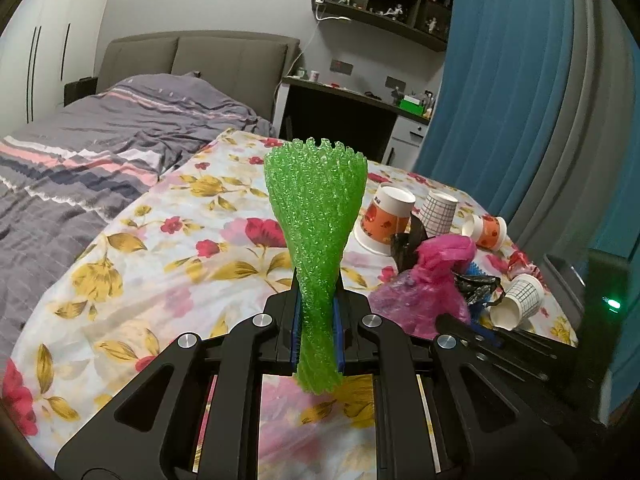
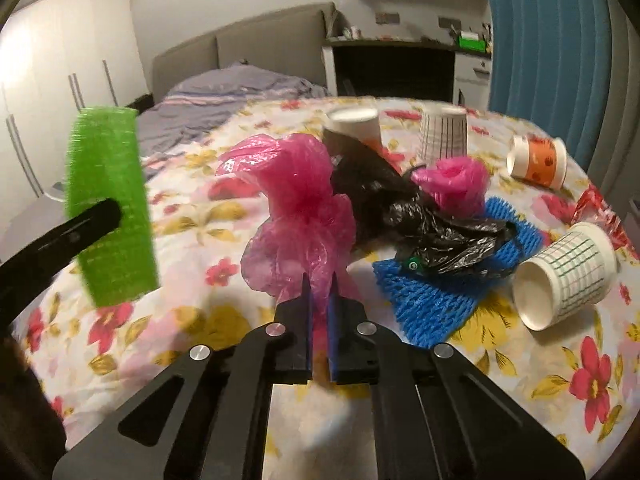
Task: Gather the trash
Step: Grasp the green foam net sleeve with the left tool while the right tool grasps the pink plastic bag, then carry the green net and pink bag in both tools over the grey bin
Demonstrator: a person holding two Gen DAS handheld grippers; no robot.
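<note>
My left gripper is shut on a green foam net sleeve, held upright above the floral table; it also shows at the left of the right wrist view. My right gripper is shut on a crumpled pink plastic bag, also seen in the left wrist view. Behind it lie a black plastic bag, a second pink bag and a blue foam net. Several paper cups stand or lie around: an orange one, a grid-patterned one.
The table has a floral cloth. A bed is to the left, a desk behind, and a blue curtain at the right. A red wrapper lies at the table's right edge.
</note>
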